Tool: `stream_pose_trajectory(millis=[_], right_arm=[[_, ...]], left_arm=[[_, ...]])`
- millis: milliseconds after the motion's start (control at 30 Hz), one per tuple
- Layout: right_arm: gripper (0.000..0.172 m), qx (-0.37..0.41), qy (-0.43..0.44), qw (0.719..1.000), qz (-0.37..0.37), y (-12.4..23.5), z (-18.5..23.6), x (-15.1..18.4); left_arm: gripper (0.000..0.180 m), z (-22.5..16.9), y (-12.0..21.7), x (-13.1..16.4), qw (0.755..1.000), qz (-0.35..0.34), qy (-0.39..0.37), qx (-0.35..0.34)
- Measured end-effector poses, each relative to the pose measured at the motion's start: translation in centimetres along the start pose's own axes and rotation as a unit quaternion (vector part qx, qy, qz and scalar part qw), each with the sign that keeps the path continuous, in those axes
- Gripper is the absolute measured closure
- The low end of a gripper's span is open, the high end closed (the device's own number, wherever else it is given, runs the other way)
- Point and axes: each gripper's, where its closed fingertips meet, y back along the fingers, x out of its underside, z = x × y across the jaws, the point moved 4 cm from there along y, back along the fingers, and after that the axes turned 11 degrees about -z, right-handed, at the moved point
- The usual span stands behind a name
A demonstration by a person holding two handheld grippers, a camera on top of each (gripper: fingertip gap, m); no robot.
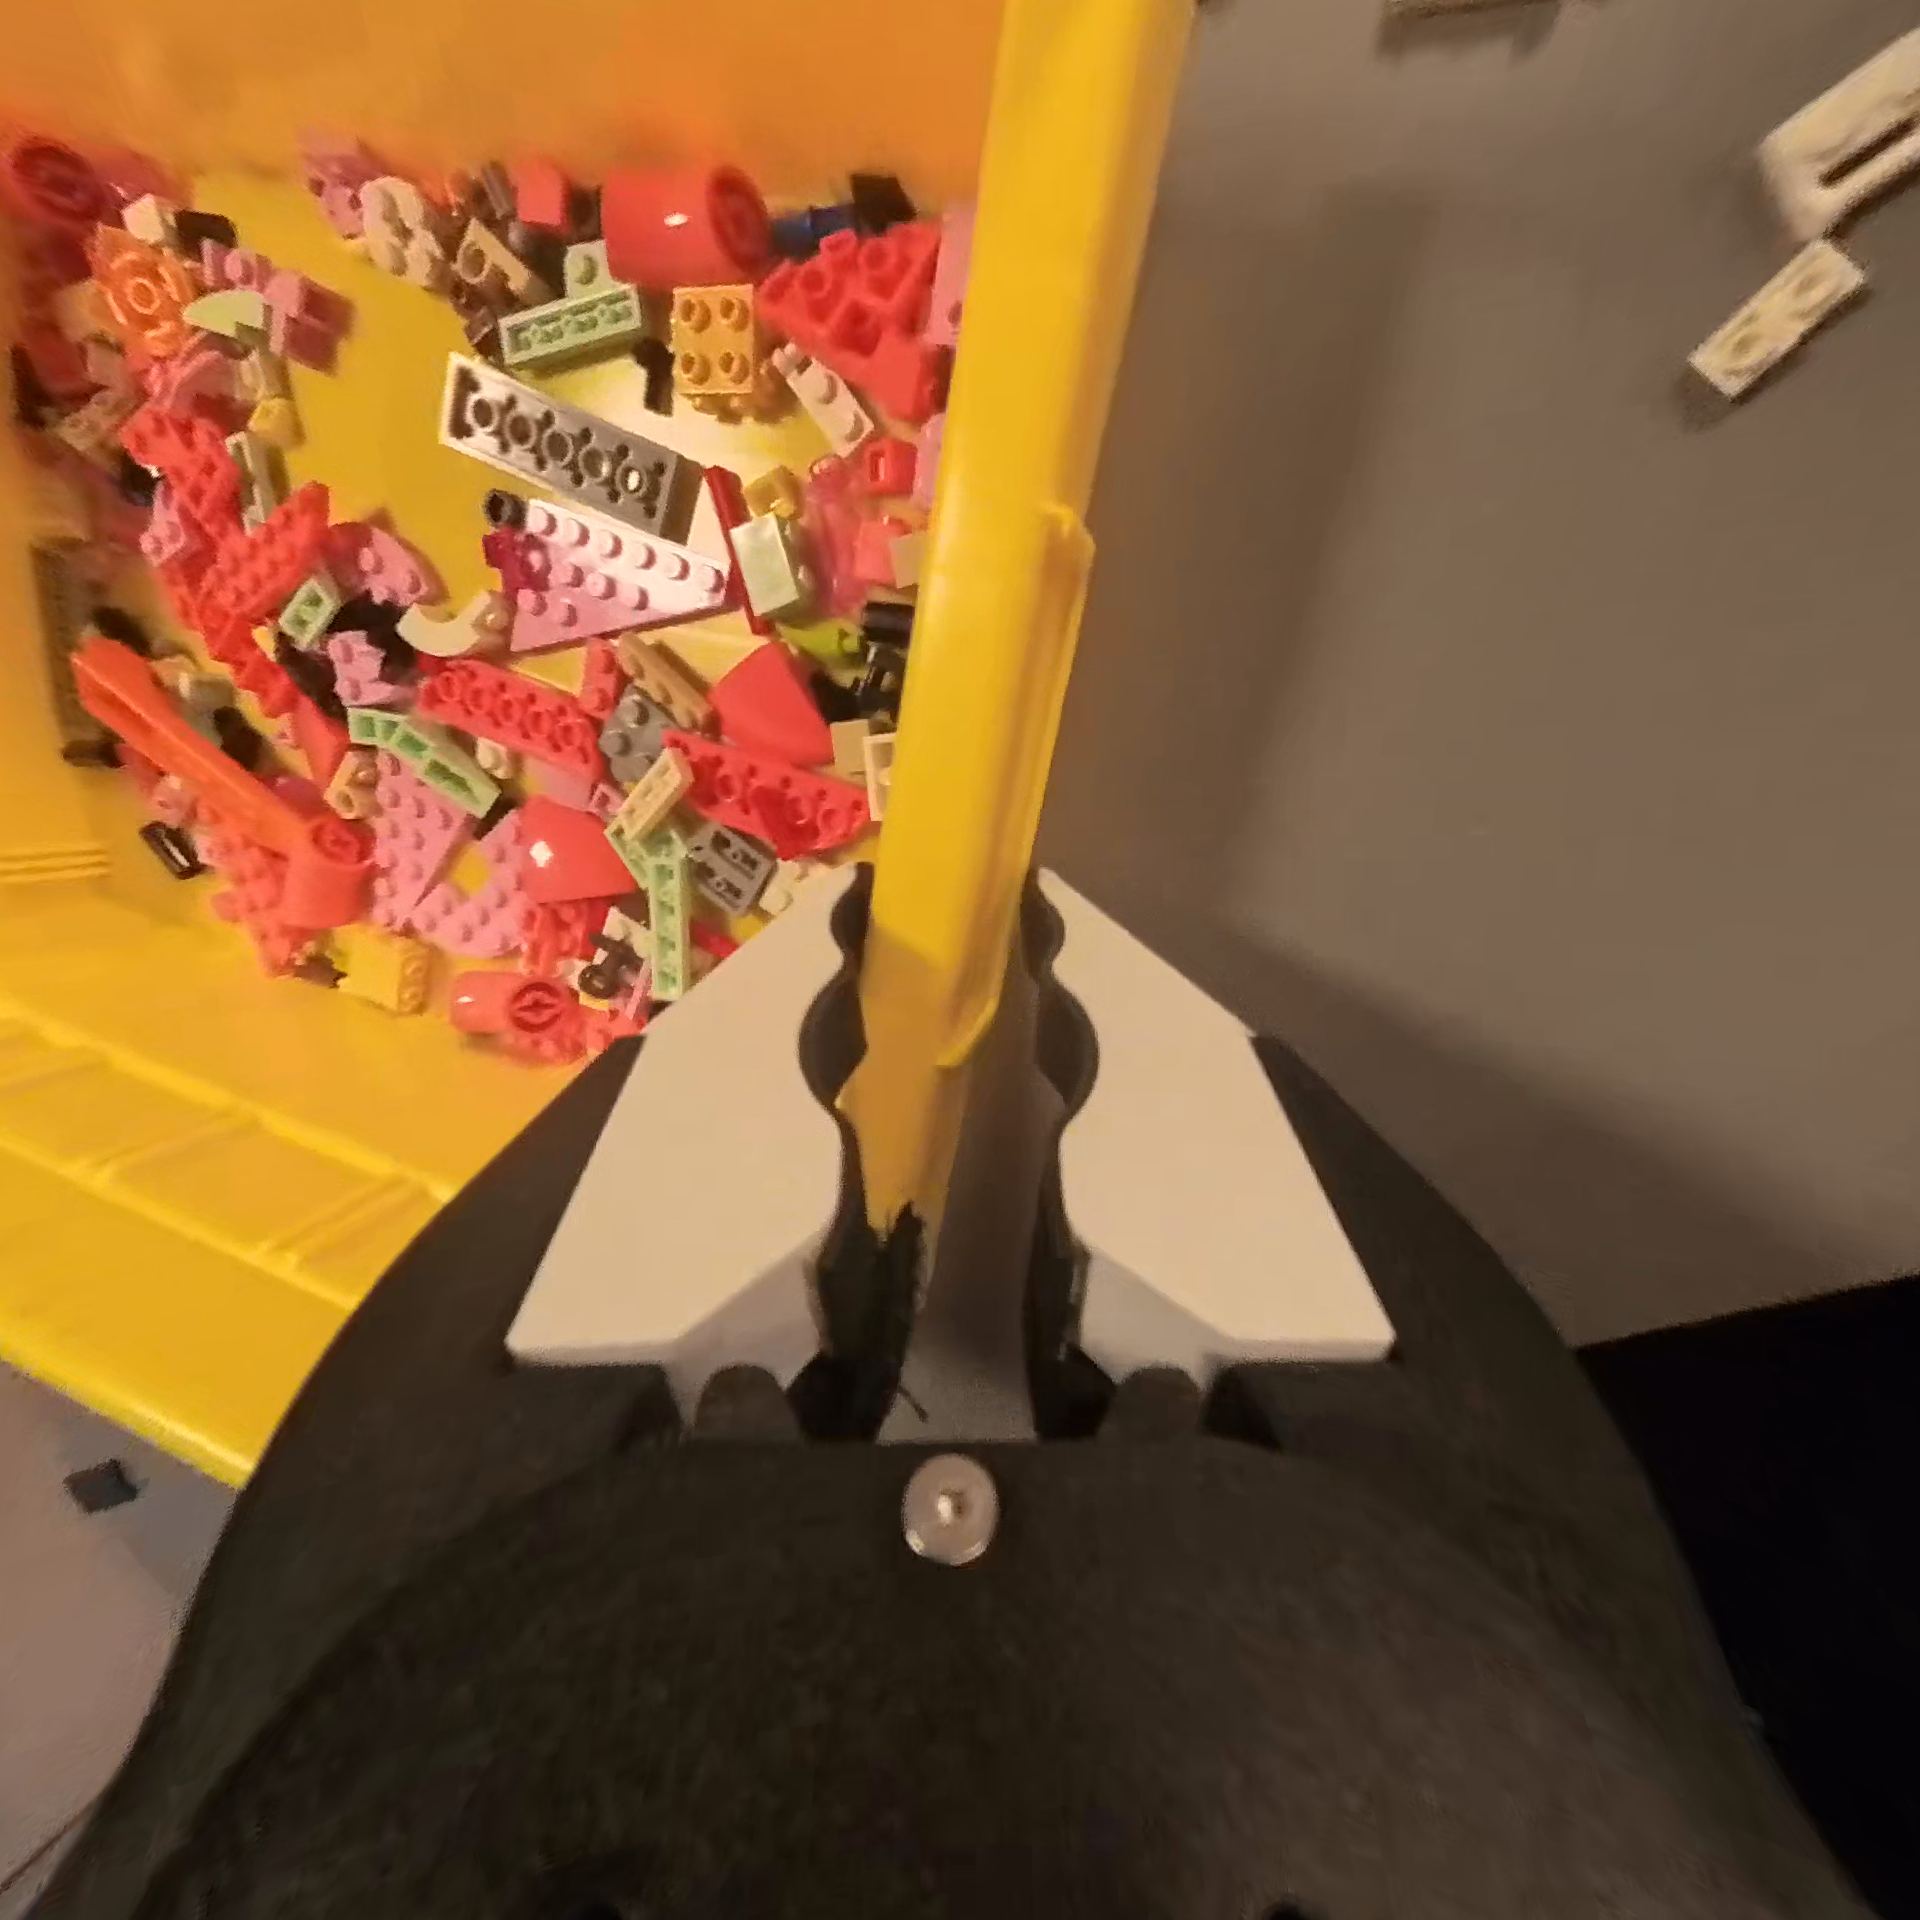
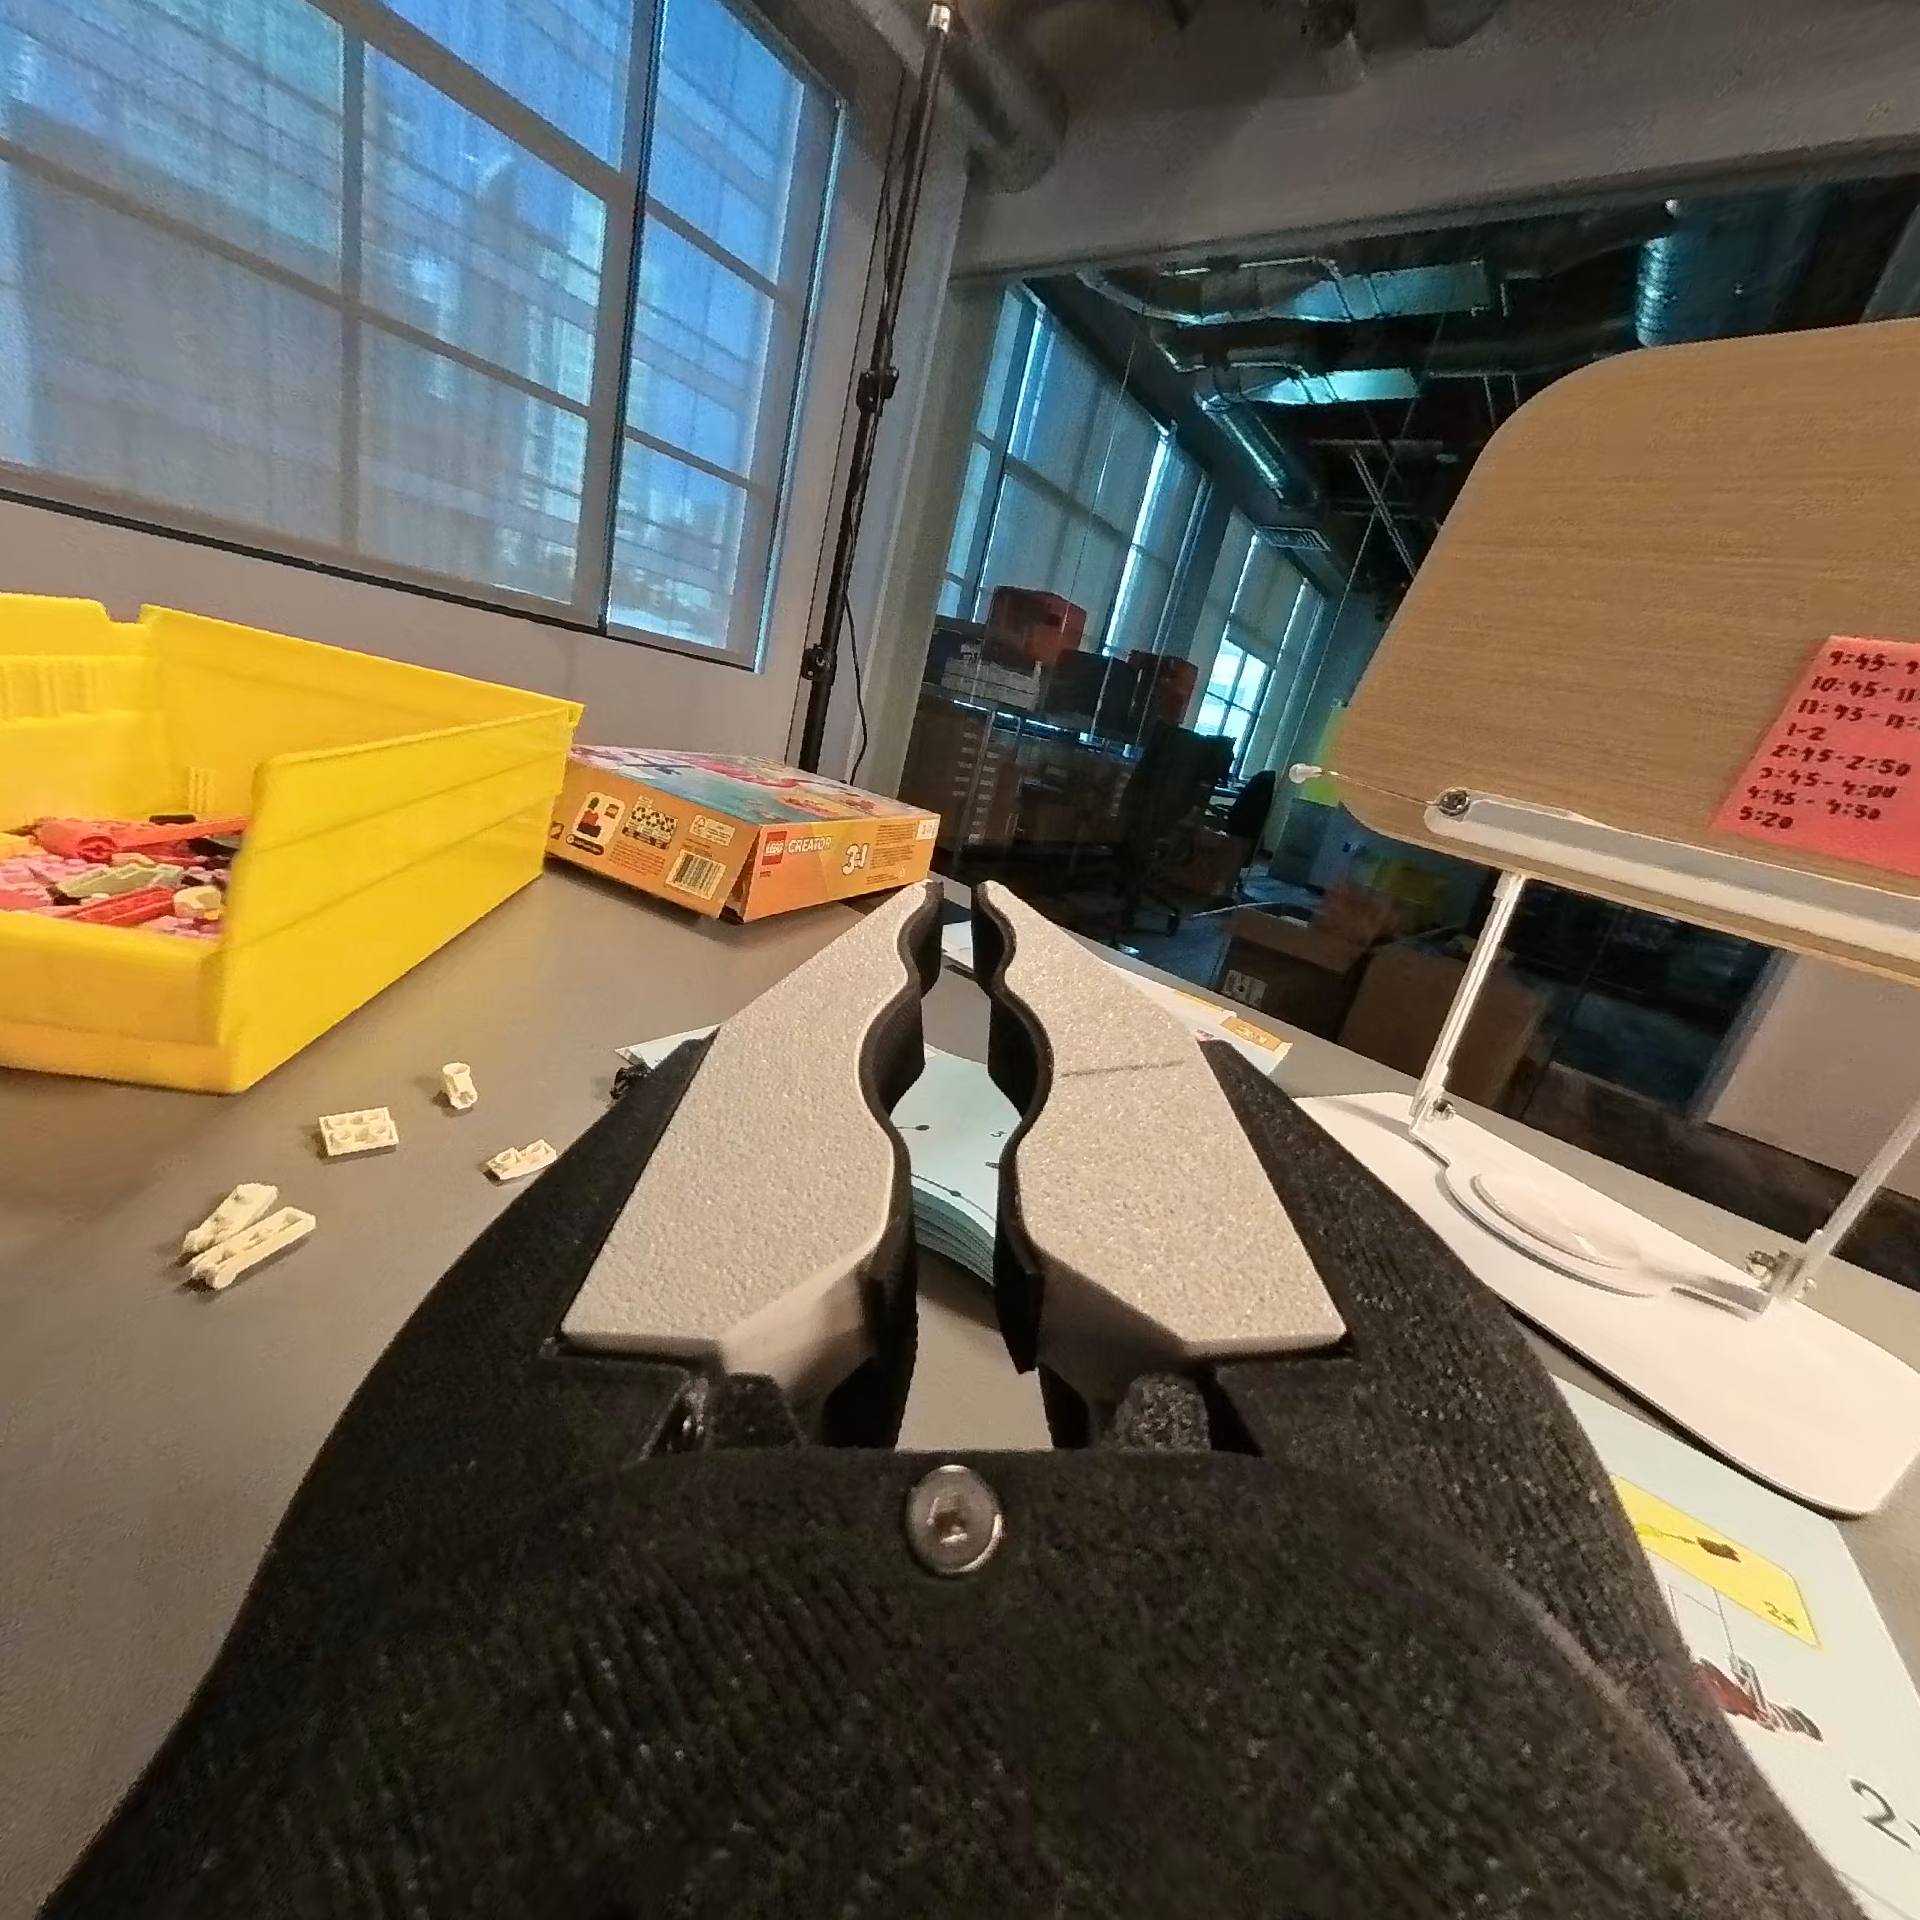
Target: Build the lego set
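Left gripper (image 1: 948, 904) clamped on side wall of yellow plastic bin (image 1: 1049, 436), stiff, light, best held at rim; inside, loose heap of red, pink and green toy bricks (image 1: 582, 623), uncounted. Right gripper (image 2: 958, 904) nearly together on nothing, above grey table (image 2: 436, 997) with five small cream bricks (image 2: 358, 1132)

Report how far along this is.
Done: a few white pieces lie out on the grey table. In hand: the left claw grips the yellow bin by its side wall; the right claw is shut, empty. Left: a heap of mixed bricks in the bin.
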Motion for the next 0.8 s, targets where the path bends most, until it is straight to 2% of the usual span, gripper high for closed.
stream_pose_trajectory(millis=[200, 300, 400, 433, 533, 600, 700, 767, 800], right_arm=[[0.168, 0.001, -0.001, 1.0, -0.001, 0.1, 0.0, -0.1], [0.168, 0.0, -0.002, 1.0, 0.0, 0.1, 0.0, -0.1], [0.168, 0.0, -0.002, 1.0, 0.0, 0.1, 0.0, -0.1], [0.168, 0.0, -0.002, 1.0, -0.001, 0.1, 0.0, -0.1], [0.168, -0.001, -0.001, 1.0, -0.001, 0.1, 0.0, -0.1], [0.168, -0.002, 0.001, 1.0, 0.0, 0.1, 0.1, -0.1], [0.168, -0.005, 0.006, 1.0, 0.001, 0.0, 0.2, 0.0], [0.168, -0.008, 0.009, 1.0, 0.002, 0.0, 0.3, 0.0], [0.168, -0.01, 0.011, 1.0, 0.002, 0.0, 0.3, 0.0]], left_arm=[[0.156, -2.0, 2.1, 2.0, 0.994, -0.009, 0.014, 0.106], [0.155, -2.3, 3.3, 3.5, 0.991, -0.005, 0.021, 0.131], [0.134, -2.8, 5.5, 3.2, 0.982, -0.063, 0.035, 0.173], [0.132, -2.7, 6.6, 2.7, 0.978, -0.093, 0.039, 0.181], [0.133, -0.1, 9.5, 1.4, 0.973, -0.177, 0.051, 0.138], [0.133, 2.2, 10.5, 1.1, 0.974, -0.198, 0.052, 0.101], [0.133, 5.1, 10.1, 1.5, 0.983, -0.16, 0.04, 0.075], [0.136, 6.0, 9.0, 1.6, 0.988, -0.121, 0.016, 0.09], [0.144, 5.9, 8.4, 1.3, 0.988, -0.106, 0.008, 0.113]])
